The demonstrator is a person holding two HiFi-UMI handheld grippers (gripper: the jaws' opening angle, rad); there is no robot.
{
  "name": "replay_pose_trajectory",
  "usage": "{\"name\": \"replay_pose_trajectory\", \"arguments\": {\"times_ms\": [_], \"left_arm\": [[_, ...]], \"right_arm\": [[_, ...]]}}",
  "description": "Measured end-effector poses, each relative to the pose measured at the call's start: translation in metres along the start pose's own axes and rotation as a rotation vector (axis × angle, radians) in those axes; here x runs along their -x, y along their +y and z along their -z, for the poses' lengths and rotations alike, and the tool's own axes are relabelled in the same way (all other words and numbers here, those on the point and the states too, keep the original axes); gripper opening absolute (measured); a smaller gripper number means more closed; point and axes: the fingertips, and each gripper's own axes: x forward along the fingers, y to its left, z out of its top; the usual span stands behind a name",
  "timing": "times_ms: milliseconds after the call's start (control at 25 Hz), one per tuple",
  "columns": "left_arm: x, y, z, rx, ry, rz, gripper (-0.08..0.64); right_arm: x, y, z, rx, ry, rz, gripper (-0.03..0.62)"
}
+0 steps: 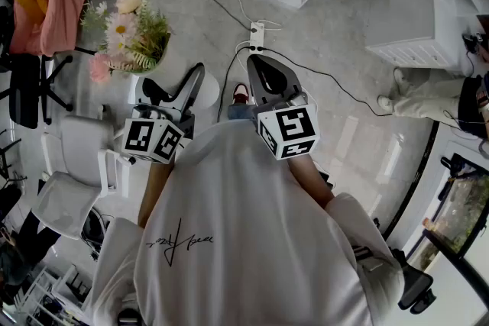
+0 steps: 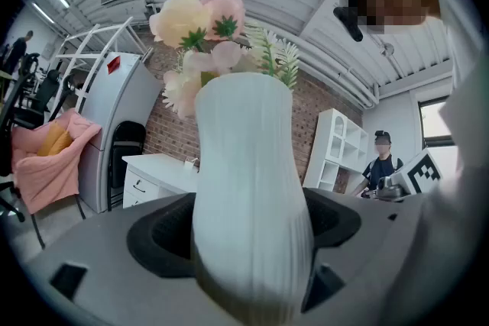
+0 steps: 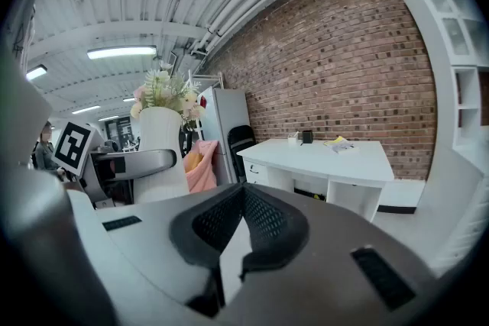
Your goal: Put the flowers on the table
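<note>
Left gripper [image 2: 248, 240] jaws clasp a ribbed white vase [image 2: 244, 156] of flowers [image 2: 202, 19] (pink, cream); right gripper [image 3: 241, 229] jaws closed, empty.

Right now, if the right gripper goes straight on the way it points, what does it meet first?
Most likely the white desk by the brick wall. Nothing shows nearer in front of the right gripper, though depth is hard to judge in its view.
</note>
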Motion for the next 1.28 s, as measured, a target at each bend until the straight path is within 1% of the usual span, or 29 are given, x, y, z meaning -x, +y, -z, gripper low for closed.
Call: {"name": "replay_pose_trajectory", "arguments": {"times_ms": [200, 440, 720, 880, 1120, 1280], "left_arm": [[-0.033, 0.0, 0.001, -0.011, 0.003, 0.002, 0.422], [-0.063, 0.003, -0.003, -0.019, 0.001, -0.011, 0.422], [-0.083, 0.01, -0.01, -0.002, -0.008, -0.014, 0.422], [-0.09, 0.021, -0.011, 0.008, -0.002, -0.02, 0.422], [-0.111, 0.049, -0.012, 0.029, 0.014, -0.006, 0.422], [-0.136, 0.072, -0.024, 0.041, 0.013, 0.012, 0.422]], "right_arm": [[-0.014, -0.032, -0.005, -0.002, -0.007, 0.008, 0.025], [-0.031, -0.06, -0.011, -0.002, -0.009, 0.0, 0.025], [-0.044, -0.072, -0.019, -0.063, -0.018, -0.035, 0.025], [-0.056, -0.073, -0.019, -0.073, -0.006, -0.043, 0.025], [-0.087, -0.08, -0.024, -0.079, 0.008, -0.01, 0.026], [-0.114, -0.086, -0.034, -0.08, 0.029, 0.007, 0.026]]}}
